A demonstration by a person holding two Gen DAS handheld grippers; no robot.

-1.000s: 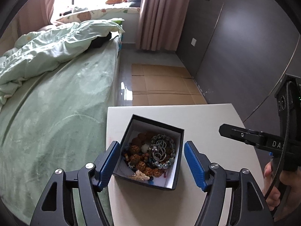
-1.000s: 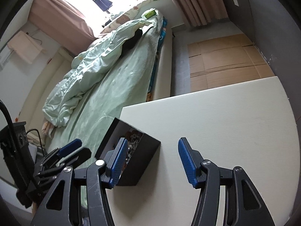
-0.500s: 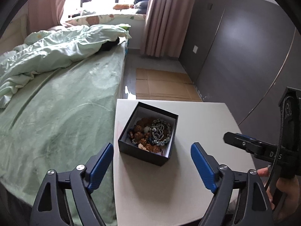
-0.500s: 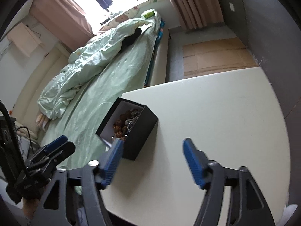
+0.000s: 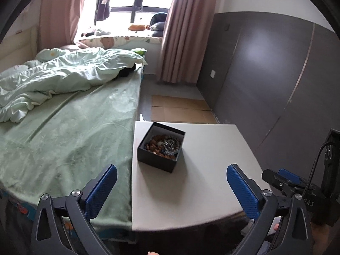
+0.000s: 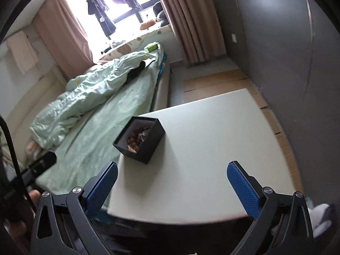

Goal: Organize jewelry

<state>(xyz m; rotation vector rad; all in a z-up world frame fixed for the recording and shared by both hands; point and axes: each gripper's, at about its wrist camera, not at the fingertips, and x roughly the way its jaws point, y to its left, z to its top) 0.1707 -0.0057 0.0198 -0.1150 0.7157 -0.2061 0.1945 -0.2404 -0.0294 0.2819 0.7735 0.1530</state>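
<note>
The black box of jewelry is sitting open on the white tabletop, close to the edge that runs along the green bed, with beads and chains heaped together inside so everything is in one place. Both tools are hanging apart from it over the near edge of the tabletop: the left gripper is facing the box with jaws that have just been opening and are now spread wide with nothing between them, and the right gripper is doing the same, jaws just opened fully and empty. Judging by this, the jewelry looks gathered and the box released, with the organizing seemingly near its end.
</note>
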